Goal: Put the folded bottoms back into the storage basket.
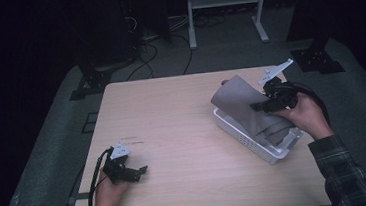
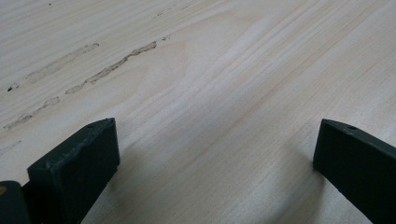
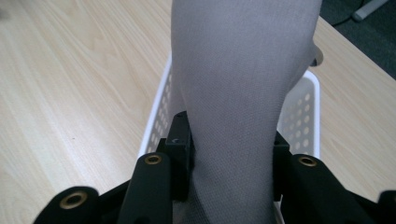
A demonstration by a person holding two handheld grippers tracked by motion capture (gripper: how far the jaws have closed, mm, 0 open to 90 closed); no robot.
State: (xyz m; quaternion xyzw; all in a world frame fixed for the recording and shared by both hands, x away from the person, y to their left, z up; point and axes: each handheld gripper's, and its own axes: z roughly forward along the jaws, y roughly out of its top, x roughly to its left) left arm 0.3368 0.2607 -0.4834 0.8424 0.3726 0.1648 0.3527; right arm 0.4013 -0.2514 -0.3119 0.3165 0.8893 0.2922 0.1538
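A grey cloth [image 1: 244,106] rises out of a white perforated basket [image 1: 233,131] at the table's right side, its lower part lying inside the basket. My right gripper [image 1: 264,105] is shut on the cloth and holds it lifted above the basket. In the right gripper view the cloth [image 3: 243,74] stands up between both black pads [image 3: 180,140], with the basket [image 3: 310,112] behind it. My left gripper [image 1: 139,171] rests low over the table near the front left corner. Its jaws stand wide apart over bare wood [image 2: 210,93] with nothing between them.
The light wooden table [image 1: 172,114] has a few scuff marks [image 2: 112,65] near the left gripper. Dark floor, cables and a white stand's legs [image 1: 225,9] lie beyond the far edge. The basket sits near the table's right edge.
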